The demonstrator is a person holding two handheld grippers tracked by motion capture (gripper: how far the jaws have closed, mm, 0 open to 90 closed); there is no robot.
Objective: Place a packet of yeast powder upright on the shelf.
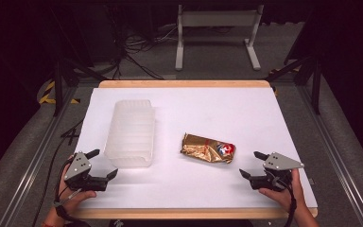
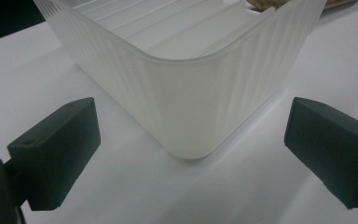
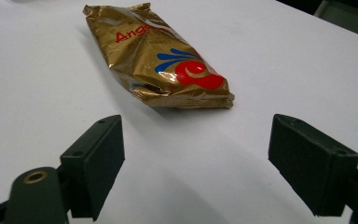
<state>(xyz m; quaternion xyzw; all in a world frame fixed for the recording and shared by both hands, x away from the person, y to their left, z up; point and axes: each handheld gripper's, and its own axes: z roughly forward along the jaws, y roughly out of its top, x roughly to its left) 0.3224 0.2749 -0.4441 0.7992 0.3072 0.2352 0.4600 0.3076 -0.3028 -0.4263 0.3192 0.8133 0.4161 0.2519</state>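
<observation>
Gold foil snack packet [image 3: 161, 60], crinkled, red and blue print, lying flat, both tools spread wide, empty

clear ribbed container [image 2: 186, 84] cropped at top edge, gold packet's [image 3: 161, 60] lettering only partly legible

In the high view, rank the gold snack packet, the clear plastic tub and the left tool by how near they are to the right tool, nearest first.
1. Gold snack packet: just up and left of the right tool, mid-table.
2. Clear plastic tub: left of the packet, on the table's left half.
3. Left tool: at the near-left edge, by the tub's near corner.
</observation>
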